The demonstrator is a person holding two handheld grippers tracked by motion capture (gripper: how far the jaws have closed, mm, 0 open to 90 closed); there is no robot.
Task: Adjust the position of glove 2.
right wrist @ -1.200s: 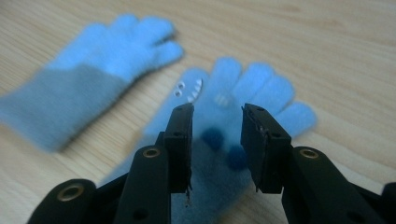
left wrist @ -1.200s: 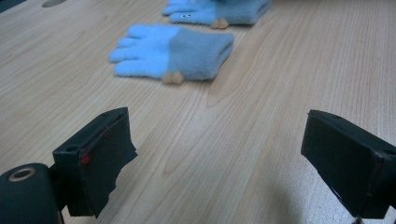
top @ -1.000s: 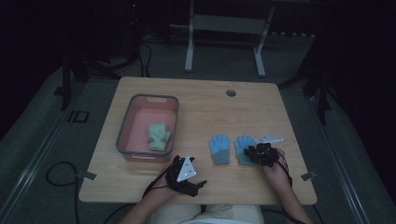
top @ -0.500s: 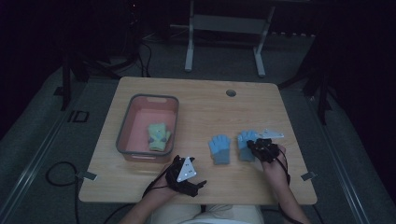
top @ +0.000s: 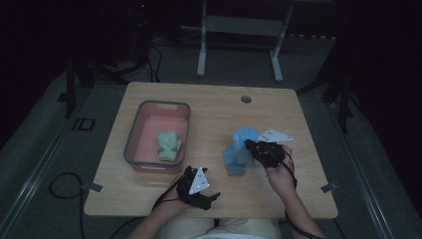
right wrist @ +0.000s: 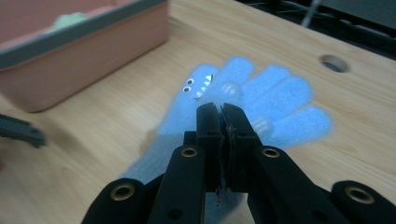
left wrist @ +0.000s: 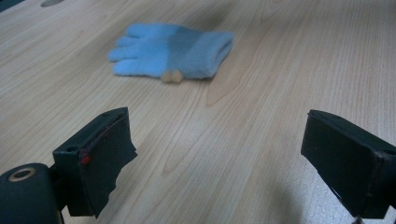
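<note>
On the wooden table (top: 209, 102) in the high view, toward its right edge, the right gripper (top: 251, 146) is clenched on a blue glove (top: 244, 137), lifting it so its fingers point toward the far edge. A second blue glove (top: 233, 158) lies flat just beside and below it, between the two hands. The jaws of the right gripper have just been closing, with the glove's fabric caught between them. The left gripper (top: 211, 196) rests near the front edge, left of the middle. A pink bin with a grey rim (top: 134, 134) sits toward the left edge, and a green glove (top: 168, 145) lies inside it.

In the left gripper view, the left gripper (left wrist: 217, 156) has its jaws released and spread wide, nothing between them, low over bare wood. The second blue glove (left wrist: 173, 50) lies flat farther off, fingers pointing left in that view.

In the right gripper view, the right gripper (right wrist: 222, 116) has its jaws pressed together on the blue glove (right wrist: 275, 105), whose fingers fan out beyond the tips; small eyes and teeth are printed on the leftmost finger. The pink bin (right wrist: 84, 51) stands at the upper left, well apart.
</note>
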